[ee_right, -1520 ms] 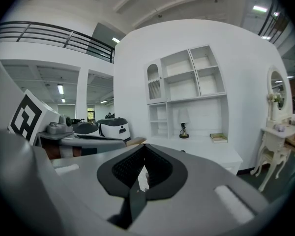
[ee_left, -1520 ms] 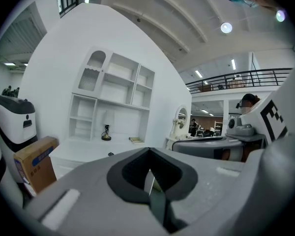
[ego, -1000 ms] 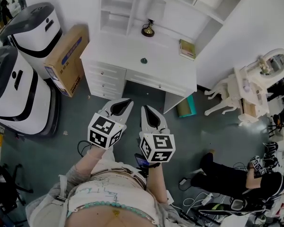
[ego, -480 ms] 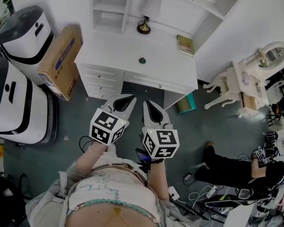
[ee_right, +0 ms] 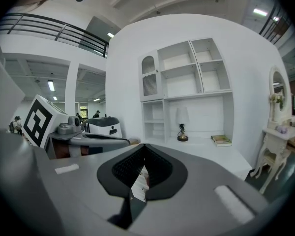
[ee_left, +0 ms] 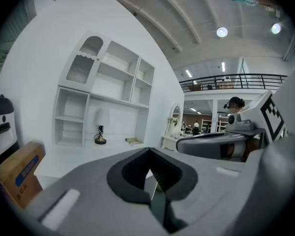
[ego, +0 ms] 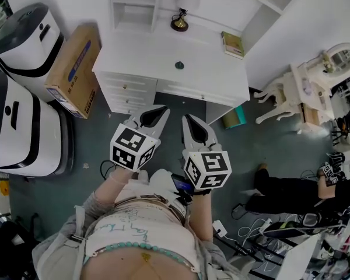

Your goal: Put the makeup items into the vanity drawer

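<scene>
The white vanity (ego: pixel 157 54) stands ahead with shelves above, its drawers (ego: pixel 128 93) closed. On its top are a small lamp (ego: pixel 179 22), a dark round item (ego: pixel 179 65) and a book (ego: pixel 233 44). My left gripper (ego: pixel 163 108) and right gripper (ego: pixel 187 118) hover side by side over the grey floor just short of the vanity's front. Both are shut, and I see nothing held. The left gripper (ee_left: pixel 148 149) looks at the vanity top (ee_left: pixel 73 154) and the lamp (ee_left: pixel 100 134). From the right gripper (ee_right: pixel 144 145) the lamp (ee_right: pixel 182 132) and book (ee_right: pixel 220 140) show.
Two large white machines (ego: pixel 23 39) (ego: pixel 14 127) and a cardboard box (ego: pixel 73 69) stand left of the vanity. A teal bin (ego: pixel 233 118) sits by its right leg. A small white dressing table with a mirror (ego: pixel 315 86) is at the right, where a person (ego: pixel 291 200) sits among cables.
Both grippers have drifted a little right and toward the vanity along with the person. Their jaws stayed shut.
</scene>
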### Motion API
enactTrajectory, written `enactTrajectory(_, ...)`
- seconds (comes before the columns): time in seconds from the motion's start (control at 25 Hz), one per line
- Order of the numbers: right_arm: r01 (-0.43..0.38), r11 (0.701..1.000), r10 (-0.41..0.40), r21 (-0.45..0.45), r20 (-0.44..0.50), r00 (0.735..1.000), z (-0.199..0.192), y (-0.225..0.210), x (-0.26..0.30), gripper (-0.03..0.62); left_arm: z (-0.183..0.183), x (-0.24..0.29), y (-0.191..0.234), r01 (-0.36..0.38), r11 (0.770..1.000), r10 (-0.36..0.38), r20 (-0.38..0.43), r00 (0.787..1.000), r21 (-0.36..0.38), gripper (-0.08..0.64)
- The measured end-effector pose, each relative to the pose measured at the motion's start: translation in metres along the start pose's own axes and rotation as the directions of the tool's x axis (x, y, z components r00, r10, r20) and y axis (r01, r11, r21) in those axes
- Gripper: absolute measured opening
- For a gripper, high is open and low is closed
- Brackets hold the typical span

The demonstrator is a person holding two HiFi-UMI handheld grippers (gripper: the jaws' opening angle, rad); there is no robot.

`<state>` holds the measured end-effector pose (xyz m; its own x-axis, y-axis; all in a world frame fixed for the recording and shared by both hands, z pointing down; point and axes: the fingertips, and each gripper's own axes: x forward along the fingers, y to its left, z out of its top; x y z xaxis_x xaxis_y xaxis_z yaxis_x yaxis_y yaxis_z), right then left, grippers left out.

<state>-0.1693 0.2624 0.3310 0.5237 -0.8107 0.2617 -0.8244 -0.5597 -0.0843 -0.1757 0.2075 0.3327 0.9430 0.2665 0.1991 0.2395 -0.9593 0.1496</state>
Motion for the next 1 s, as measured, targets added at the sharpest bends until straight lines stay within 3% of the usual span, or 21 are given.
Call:
enactTrajectory(0.36, -0.012, 1.000, 0.012, 0.018, -0.007, 1.000, 0.004, -0.009, 0.022, 0.028, 0.001, 0.020, 0.014, 0.002, 1.000, -0.002, -0.018, 1.000, -0.011, 0.000)
enactTrajectory(1.0, -0.068, 0.997, 0.070, 0.039, -0.044, 0.997, 0.018, -0.064, 0.085, 0.028, 0.020, 0.092, 0.045, -0.031, 0.999, 0.031, -0.031, 0.999, -0.015, 0.000)
